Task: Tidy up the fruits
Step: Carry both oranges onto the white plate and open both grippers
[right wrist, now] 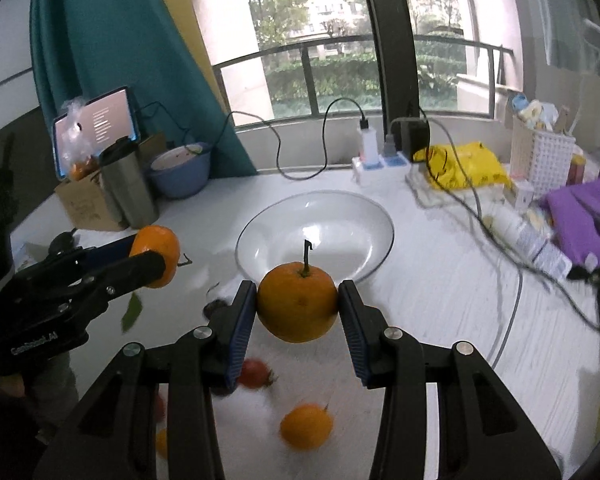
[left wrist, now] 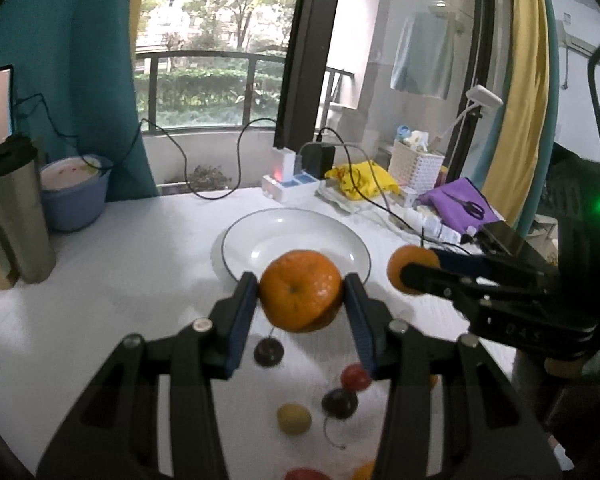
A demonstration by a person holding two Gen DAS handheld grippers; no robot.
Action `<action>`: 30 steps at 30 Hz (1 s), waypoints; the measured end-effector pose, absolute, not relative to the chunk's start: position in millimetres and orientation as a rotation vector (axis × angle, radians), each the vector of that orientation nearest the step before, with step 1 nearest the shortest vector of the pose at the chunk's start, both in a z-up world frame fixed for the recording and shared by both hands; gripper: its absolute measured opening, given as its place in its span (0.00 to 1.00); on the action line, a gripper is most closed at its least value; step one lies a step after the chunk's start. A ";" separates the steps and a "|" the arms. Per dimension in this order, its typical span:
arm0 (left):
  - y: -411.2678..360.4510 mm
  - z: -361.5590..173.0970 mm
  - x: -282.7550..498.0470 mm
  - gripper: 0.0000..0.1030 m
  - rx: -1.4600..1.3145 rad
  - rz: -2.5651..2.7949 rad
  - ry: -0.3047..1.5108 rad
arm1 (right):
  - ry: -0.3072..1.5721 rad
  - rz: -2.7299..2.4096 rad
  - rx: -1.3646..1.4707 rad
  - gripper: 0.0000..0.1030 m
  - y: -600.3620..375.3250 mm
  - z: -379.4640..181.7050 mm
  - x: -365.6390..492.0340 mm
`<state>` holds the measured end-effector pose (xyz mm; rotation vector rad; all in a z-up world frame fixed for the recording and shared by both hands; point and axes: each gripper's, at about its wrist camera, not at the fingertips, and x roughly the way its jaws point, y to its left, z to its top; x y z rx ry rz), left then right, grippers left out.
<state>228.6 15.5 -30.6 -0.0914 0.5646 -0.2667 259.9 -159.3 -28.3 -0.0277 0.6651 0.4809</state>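
Left wrist view: left gripper [left wrist: 301, 300] clamps a mandarin [left wrist: 300, 290] between both pads, white plate [left wrist: 236, 236] beyond the fingertips. Right wrist view: right gripper [right wrist: 298, 306] pinches a stemmed orange [right wrist: 297, 307] likewise

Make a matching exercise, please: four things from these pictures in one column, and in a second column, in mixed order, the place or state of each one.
Things:
1. white plate
2. orange with stem
3. steel tumbler
4. scissors

Place or state:
A. lying on the purple cloth
B. held between the pads of the right hand-held gripper
C. standing upright beside the blue bowl
D. on the table with no fruit on it

Pairs: 1-D, 2-B, 3-C, 4-A
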 end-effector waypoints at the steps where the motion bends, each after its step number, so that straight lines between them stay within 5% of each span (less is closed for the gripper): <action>1: 14.4 -30.7 234.3 0.44 -0.082 -0.269 0.567 | 0.658 0.477 -0.031 0.44 -158.8 -27.4 263.5; 15: 22.7 -46.9 305.2 0.44 -0.106 -0.244 0.687 | 0.617 0.489 -0.048 0.44 -142.4 -24.9 332.9; 30: 29.6 -82.6 368.6 0.44 -0.152 -0.240 0.863 | 0.803 0.552 -0.021 0.44 -100.3 -67.3 414.1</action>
